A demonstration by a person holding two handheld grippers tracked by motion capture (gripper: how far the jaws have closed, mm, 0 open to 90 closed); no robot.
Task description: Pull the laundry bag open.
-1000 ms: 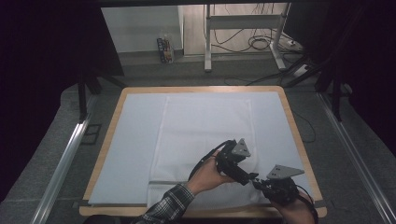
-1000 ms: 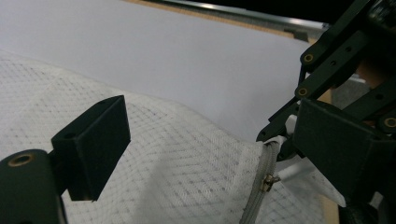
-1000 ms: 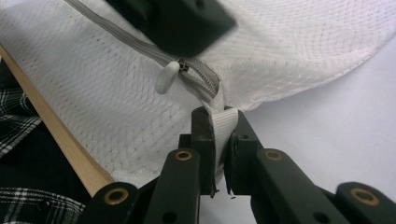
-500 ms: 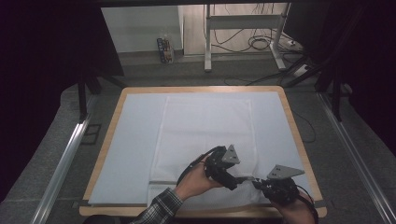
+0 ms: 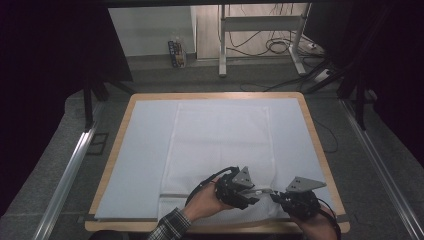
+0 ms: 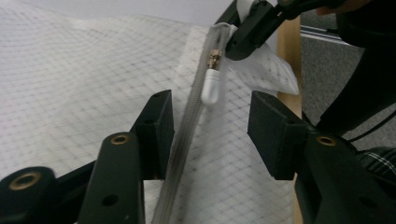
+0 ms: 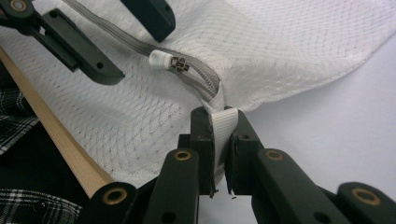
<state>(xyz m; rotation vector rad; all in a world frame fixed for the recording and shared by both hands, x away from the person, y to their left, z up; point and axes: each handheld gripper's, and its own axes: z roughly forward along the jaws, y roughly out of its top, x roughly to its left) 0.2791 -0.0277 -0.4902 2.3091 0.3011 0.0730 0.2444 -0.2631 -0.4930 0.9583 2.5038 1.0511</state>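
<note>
Now two hand-held grippers work a white mesh laundry bag (image 5: 220, 145) at the tabletop's (image 5: 115, 150) near edge.
Right hand-held gripper (image 7: 219, 122) pinches the white fabric tab; left hand-held gripper (image 6: 210, 122), spread, should centre on the white zipper pull (image 6: 211, 85) before squeezing.

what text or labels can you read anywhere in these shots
None can be read.
Package on the floor beyond the table: printed, but too small and blurred.
Mesh bag, zipper pull, left gripper and right gripper: no lettering or numbers on them.

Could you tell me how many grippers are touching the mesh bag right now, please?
1: the right gripper pinches the bag's white end tab. The left gripper is open around the zipper pull, not touching.
</note>
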